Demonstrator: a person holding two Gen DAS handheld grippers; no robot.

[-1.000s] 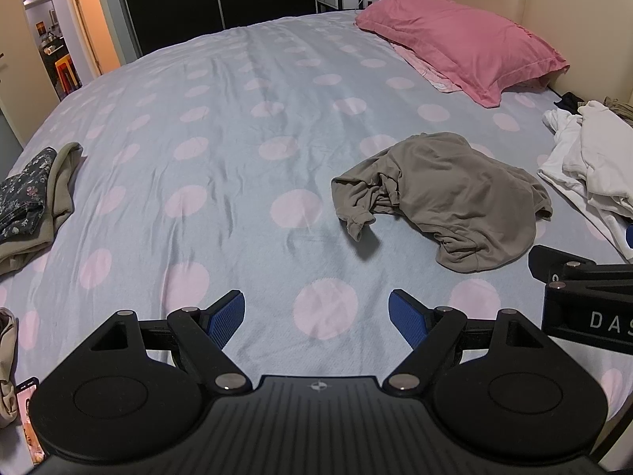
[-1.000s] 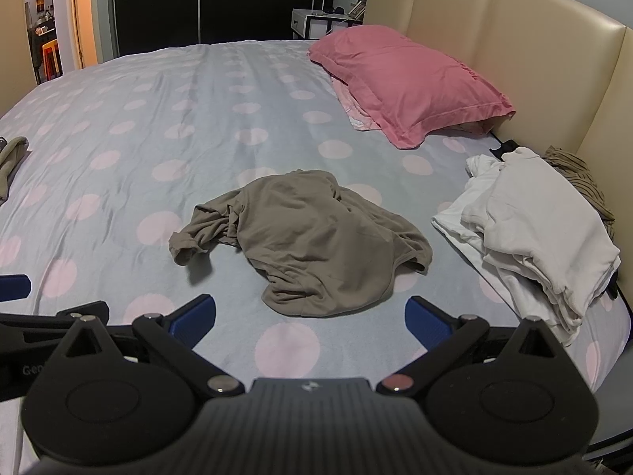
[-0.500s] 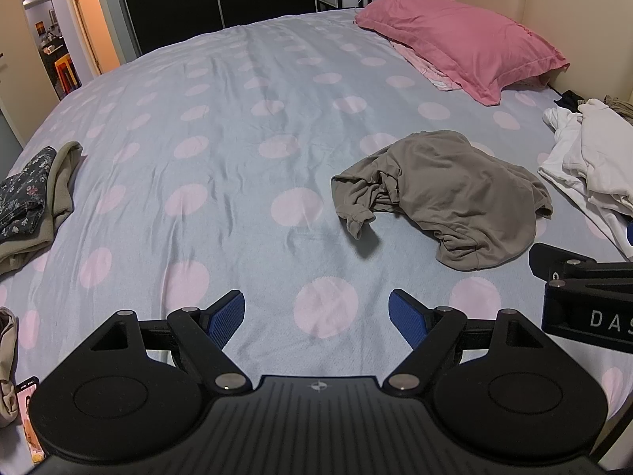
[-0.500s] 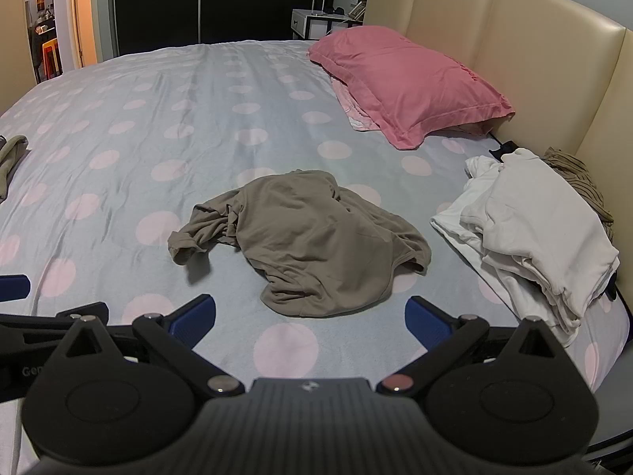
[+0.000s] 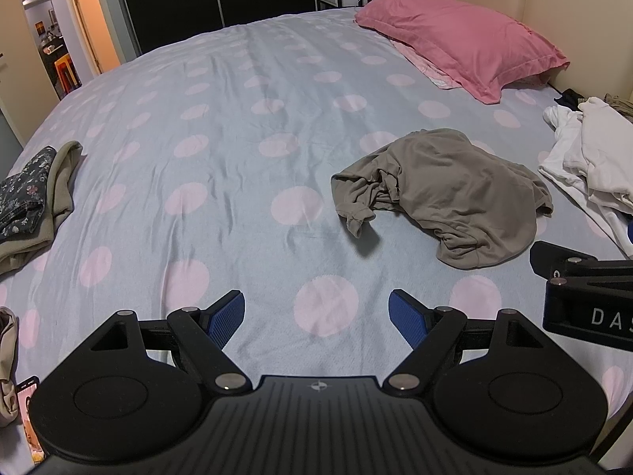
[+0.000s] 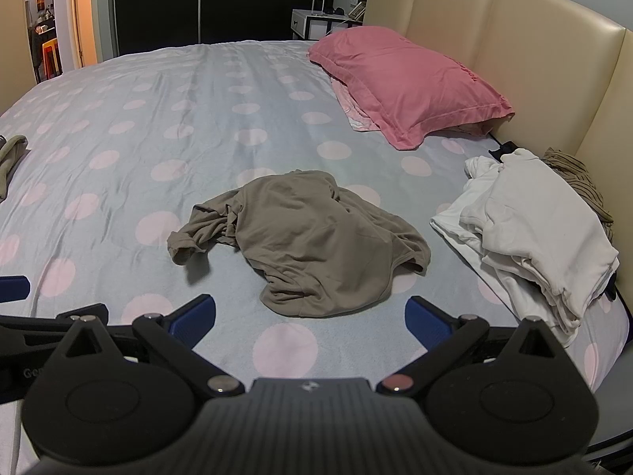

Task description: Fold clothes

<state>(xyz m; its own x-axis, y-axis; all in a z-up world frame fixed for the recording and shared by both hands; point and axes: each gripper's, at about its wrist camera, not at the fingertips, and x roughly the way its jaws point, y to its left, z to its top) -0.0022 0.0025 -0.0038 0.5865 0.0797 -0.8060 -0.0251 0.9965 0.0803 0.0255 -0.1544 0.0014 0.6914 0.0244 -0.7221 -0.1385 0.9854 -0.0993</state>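
Observation:
A crumpled taupe shirt (image 5: 443,194) (image 6: 308,241) lies on the polka-dot bedsheet (image 5: 221,126) (image 6: 158,126), one sleeve sticking out to the left. My left gripper (image 5: 316,316) hovers open over bare sheet, short of the shirt and to its left, nothing between its blue pads. The right gripper (image 6: 310,316) is open too, just in front of the shirt's near hem and apart from it. Part of the right gripper's black body (image 5: 585,297) shows at the right edge of the left wrist view, and a piece of the left gripper (image 6: 47,316) at the left edge of the right wrist view.
A pile of white clothes (image 6: 534,229) (image 5: 593,158) lies at the right by the beige headboard (image 6: 514,67), with a striped brown garment (image 6: 577,174) behind it. A pink pillow (image 6: 403,83) (image 5: 459,39) sits at the head. Floral and olive folded clothes (image 5: 27,198) rest at the left edge.

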